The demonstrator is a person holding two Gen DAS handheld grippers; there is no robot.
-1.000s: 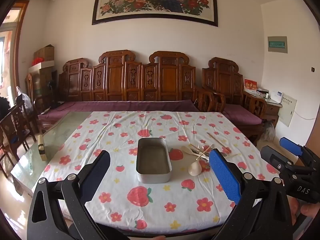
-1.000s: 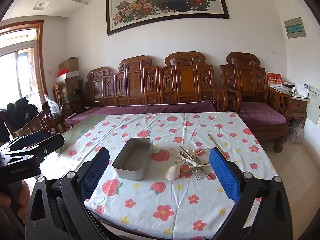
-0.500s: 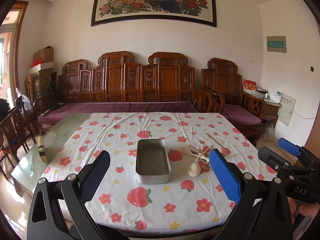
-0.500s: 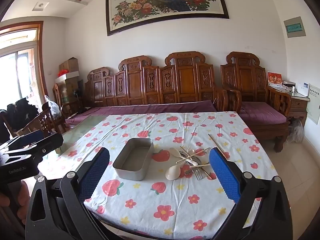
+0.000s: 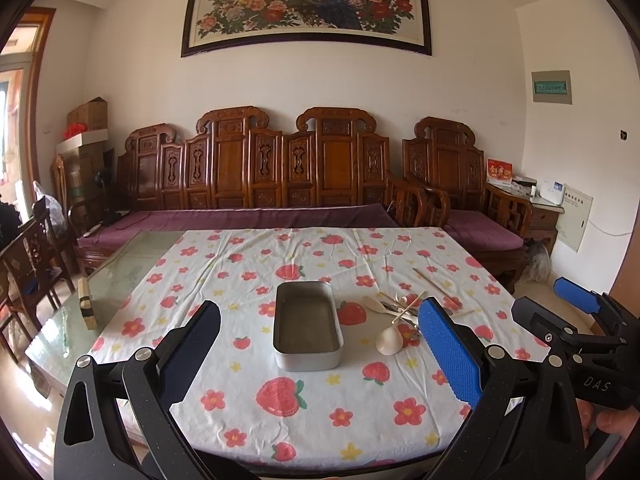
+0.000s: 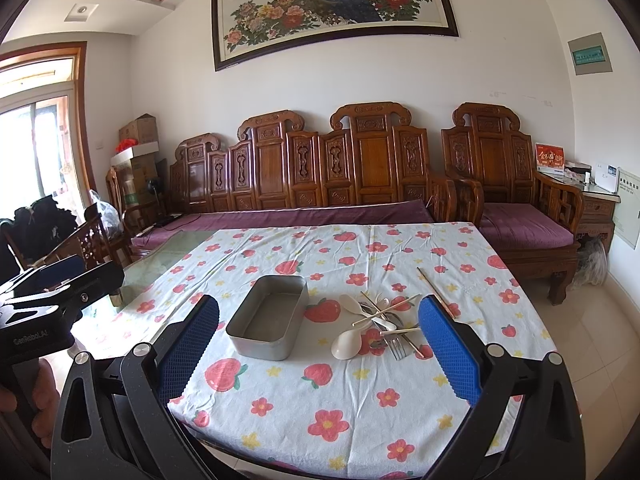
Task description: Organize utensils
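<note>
Right wrist view: your right tongs (image 6: 319, 350) and left tongs (image 5: 319, 350) gape, empty.
Empty tin (image 6: 267, 321) waits left of the utensil pile (image 6: 380, 322), ready for loading.

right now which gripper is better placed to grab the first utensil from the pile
Right. The utensil pile lies right of the metal tin, just ahead of the right gripper, whose fingers are open. The left gripper faces the tin instead.

Carved wood sofa (image 5: 256, 176), peacock pic (image 5: 308, 4)
</note>
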